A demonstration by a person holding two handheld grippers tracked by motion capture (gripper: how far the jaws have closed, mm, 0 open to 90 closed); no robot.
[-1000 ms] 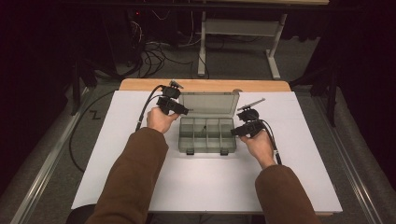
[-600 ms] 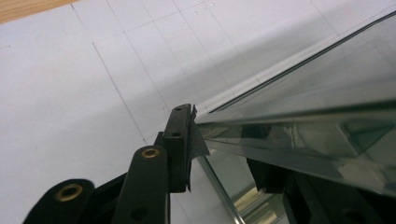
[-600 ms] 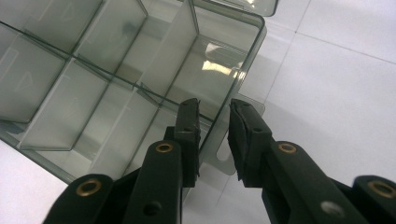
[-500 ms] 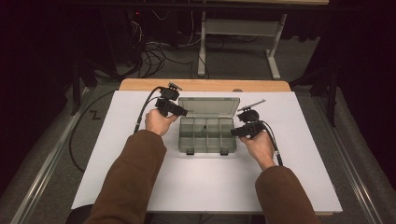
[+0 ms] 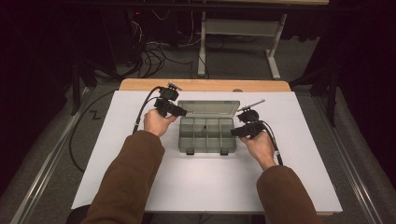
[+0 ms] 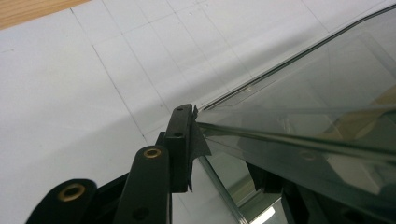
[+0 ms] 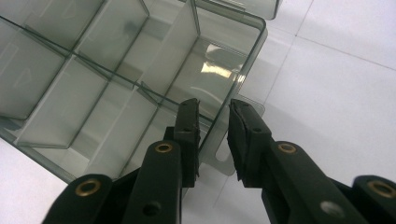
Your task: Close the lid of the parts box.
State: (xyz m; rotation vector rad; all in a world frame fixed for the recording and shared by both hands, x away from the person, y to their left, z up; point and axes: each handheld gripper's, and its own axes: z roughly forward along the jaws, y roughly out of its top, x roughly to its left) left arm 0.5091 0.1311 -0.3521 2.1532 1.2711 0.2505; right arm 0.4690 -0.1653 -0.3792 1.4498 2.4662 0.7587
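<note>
Partly hidden: lid (image 6: 327, 107) behind fingers (image 6: 180, 140).

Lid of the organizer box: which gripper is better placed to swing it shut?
Left. The left gripper already straddles the lid at its corner, while the right gripper straddles the box wall.

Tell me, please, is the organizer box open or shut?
Open: the organizer box shows its compartments, with its lid swung up behind them.
</note>
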